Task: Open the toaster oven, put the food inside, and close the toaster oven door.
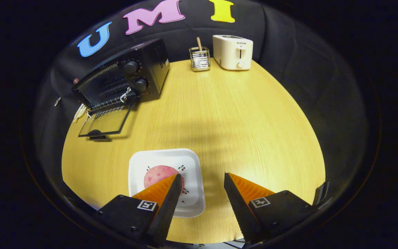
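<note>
The gripper (201, 180) hangs above the wooden table (240, 114) with its fingers spread wide and nothing between them. The toaster oven (123, 77), in the upper left of the frame, already has its door (105, 121) folded down flat. The food (159, 175), a round pink piece, lies on a white plate (188, 162) low in the frame, partly under the left finger. To take it well, I think the fingers should be centred over the food before closing. The white toaster (233, 52) and the metal holder (199, 58) stand far behind, not in the way.
</note>
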Demonstrator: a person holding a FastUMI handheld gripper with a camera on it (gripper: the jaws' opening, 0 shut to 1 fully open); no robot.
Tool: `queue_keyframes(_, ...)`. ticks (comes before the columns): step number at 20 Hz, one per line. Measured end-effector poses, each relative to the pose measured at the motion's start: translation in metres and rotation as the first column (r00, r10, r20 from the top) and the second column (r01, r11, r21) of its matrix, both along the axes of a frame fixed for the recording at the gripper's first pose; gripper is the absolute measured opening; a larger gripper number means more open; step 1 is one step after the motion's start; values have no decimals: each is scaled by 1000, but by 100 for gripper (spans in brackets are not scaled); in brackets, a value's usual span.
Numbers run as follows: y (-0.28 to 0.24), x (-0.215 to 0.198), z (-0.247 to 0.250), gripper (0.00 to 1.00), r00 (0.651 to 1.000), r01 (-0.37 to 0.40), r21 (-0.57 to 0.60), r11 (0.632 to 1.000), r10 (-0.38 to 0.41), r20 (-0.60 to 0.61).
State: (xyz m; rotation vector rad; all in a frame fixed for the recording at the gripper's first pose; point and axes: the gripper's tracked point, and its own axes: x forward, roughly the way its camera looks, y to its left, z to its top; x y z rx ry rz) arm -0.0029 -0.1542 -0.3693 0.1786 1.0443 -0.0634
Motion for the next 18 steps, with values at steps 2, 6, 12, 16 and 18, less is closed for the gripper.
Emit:
queue_keyframes(2,2,1,-13,77,999,-28,-13,1000,28,-34)
queue_keyframes(6,-5,-11,-32,69,991,-74,-69,995,65,-121)
queue_keyframes(12,-1,-4,-30,40,977,-106,-38,994,97,-192)
queue_keyframes(16,1,-4,-32,40,959,-171,-39,985,157,-237)
queue_keyframes(18,-6,9,-45,9,958,-159,-47,986,143,-249)
